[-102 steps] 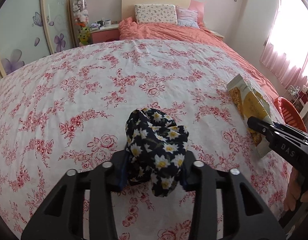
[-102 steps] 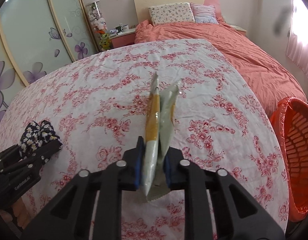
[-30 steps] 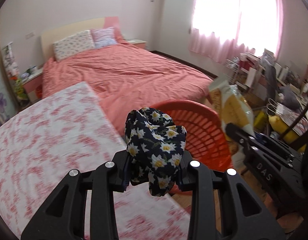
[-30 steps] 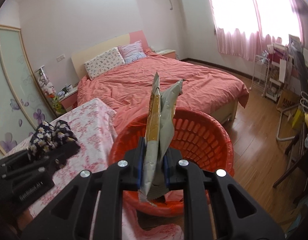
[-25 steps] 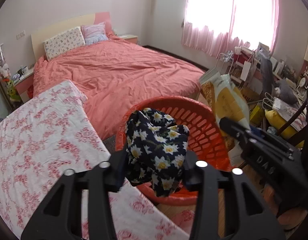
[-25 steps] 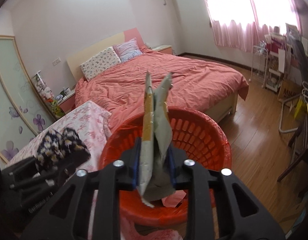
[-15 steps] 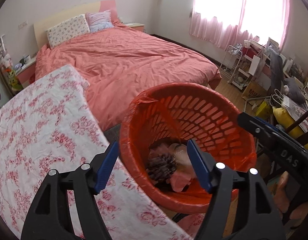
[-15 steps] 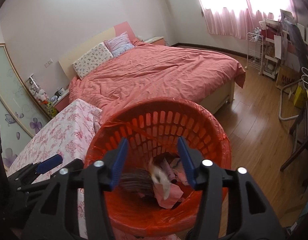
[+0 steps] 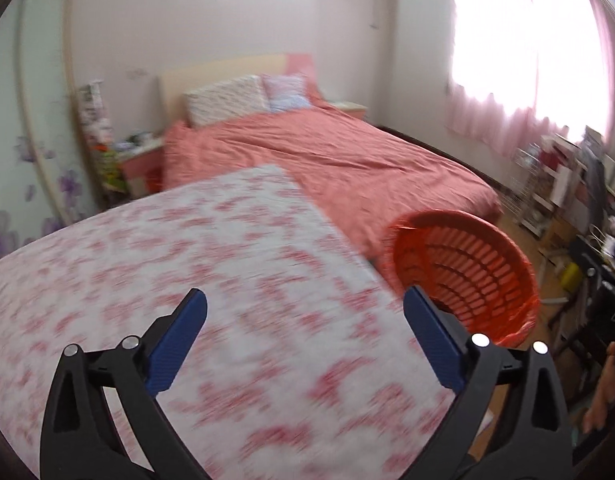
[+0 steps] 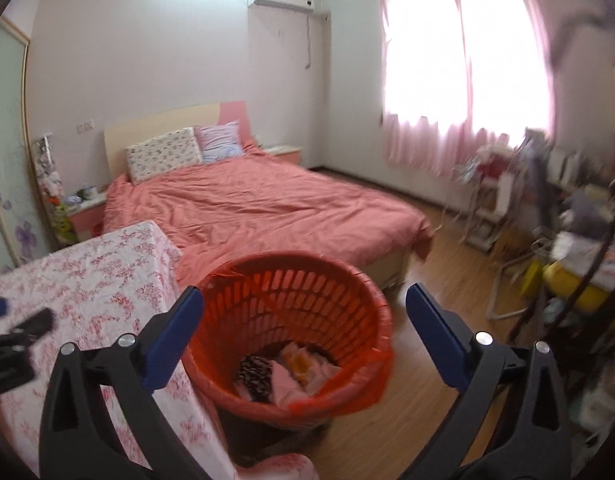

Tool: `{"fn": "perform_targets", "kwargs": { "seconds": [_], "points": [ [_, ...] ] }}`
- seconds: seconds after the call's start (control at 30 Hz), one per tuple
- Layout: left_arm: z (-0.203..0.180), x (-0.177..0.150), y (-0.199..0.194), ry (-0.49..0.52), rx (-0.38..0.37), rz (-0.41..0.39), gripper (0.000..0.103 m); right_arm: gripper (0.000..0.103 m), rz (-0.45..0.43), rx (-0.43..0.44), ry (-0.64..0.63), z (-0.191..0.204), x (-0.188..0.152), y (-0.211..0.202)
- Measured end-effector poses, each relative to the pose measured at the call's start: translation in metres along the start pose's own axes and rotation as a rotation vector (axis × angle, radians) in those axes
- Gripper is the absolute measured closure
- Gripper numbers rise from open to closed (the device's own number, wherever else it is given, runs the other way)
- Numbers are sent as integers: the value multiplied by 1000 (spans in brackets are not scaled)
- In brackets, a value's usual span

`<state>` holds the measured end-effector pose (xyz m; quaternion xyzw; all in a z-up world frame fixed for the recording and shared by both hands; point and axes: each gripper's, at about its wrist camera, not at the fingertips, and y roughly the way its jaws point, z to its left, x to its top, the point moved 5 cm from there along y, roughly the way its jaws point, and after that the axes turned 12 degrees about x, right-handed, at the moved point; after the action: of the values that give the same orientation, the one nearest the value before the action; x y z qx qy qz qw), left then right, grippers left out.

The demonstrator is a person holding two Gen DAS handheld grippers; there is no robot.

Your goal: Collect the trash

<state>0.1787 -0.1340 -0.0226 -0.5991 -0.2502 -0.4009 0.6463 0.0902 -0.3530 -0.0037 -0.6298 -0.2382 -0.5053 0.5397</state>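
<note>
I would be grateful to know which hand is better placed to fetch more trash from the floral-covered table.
Left, probably. The left tool hangs open over the floral cloth, while the right tool faces the orange basket.

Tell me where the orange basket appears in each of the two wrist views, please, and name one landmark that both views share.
Left wrist view: the orange basket is at the right, beyond the floral tablecloth's corner; its contents are hidden.
Right wrist view: the orange basket is at bottom centre, with trash visible inside.
Shared landmark: the bed with the salmon cover.
</note>
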Motion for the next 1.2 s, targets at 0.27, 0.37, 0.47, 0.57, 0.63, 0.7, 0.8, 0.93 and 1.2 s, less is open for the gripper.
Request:
{"fn": "perform_targets", "kwargs": {
  "seconds": [0.27, 0.37, 0.47, 0.57, 0.63, 0.7, 0.8, 0.93, 1.2],
  "points": [
    [74, -55, -49, -133, 162, -6, 2, 4, -27, 2, -24, 39, -30, -77],
    [89, -74, -63, -168, 197, -3, 2, 4, -36, -1, -19, 49, -42, -94],
    [99, -86, -80, -174, 238, -40, 2, 4, -41, -10, -40, 60, -55, -113],
    [107, -95, -96, -172, 274, -88, 2, 4, -55, -18, -63, 71, -62, -128],
    [111, -98, -103, -178, 274, -105, 2, 4, -51, -11, -64, 77, -66, -137],
    [113, -99, -110, -186, 269, -114, 2, 4, -41, 1, -61, 85, -71, -143],
    [114, -102, -113, -194, 256, -111, 2, 4, -16, 13, -55, 90, -76, -146],
    [116, -107, -115, -212, 248, -101, 2, 4, 16, 6, -59, 98, -82, -146],
    [115, -116, -109, -232, 218, -37, 2, 4, 94, 16, -36, 96, -93, -137]
  ]
}}
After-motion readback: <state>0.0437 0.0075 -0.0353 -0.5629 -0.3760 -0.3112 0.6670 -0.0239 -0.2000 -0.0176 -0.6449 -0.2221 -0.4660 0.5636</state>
